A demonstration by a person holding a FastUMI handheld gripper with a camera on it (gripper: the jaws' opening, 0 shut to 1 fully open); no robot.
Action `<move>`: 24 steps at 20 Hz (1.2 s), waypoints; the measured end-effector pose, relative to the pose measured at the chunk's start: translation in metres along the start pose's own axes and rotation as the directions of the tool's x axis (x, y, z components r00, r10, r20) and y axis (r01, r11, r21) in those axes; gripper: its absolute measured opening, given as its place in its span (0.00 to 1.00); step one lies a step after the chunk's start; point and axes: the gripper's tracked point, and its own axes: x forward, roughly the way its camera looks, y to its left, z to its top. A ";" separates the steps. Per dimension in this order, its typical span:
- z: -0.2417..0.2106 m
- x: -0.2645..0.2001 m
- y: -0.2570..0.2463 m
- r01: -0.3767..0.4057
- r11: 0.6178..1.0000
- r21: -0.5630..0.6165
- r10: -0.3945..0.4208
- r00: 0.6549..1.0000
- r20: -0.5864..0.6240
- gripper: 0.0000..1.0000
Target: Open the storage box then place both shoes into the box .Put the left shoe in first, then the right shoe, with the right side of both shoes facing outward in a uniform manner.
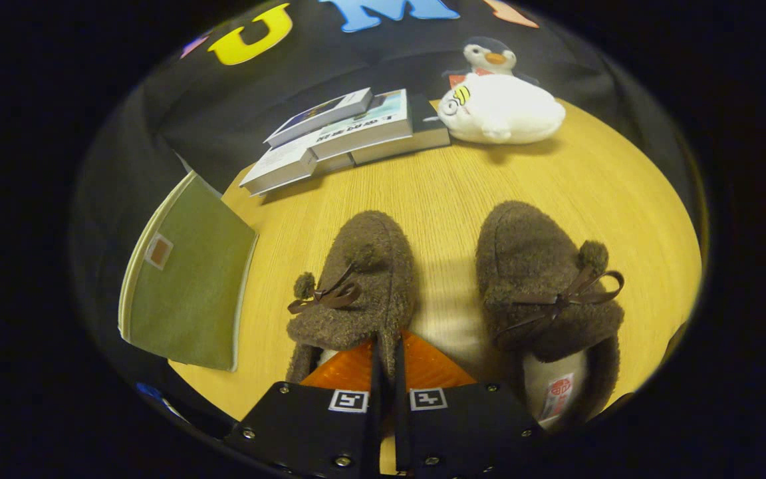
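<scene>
Storage box [187, 279]: green fabric, lying flat at the counter [436, 193] edge, left of the shoes.
Left shoe [356, 279]: brown, fuzzy, with bow; side wall clamped between the narrowed tongs [383, 372].
Right shoe [542, 293]: matching, placed just beside it.

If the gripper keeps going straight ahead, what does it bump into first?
Probably the left brown slipper: the gripper looks shut on its heel-side edge already. Beyond it lies bare table, then the books.

Gripper [386, 356] hides left shoe [356, 286] heel; fingers seem pinched on its rim, prob.
</scene>
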 end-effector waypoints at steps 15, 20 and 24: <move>0.092 -0.102 0.179 -0.259 0.961 0.097 0.244 0.959 0.142 0.00; 0.101 -0.096 0.260 -0.310 0.949 0.052 0.299 0.943 0.147 0.00; 0.086 -0.061 0.308 -0.307 0.951 0.034 0.302 0.947 0.112 0.00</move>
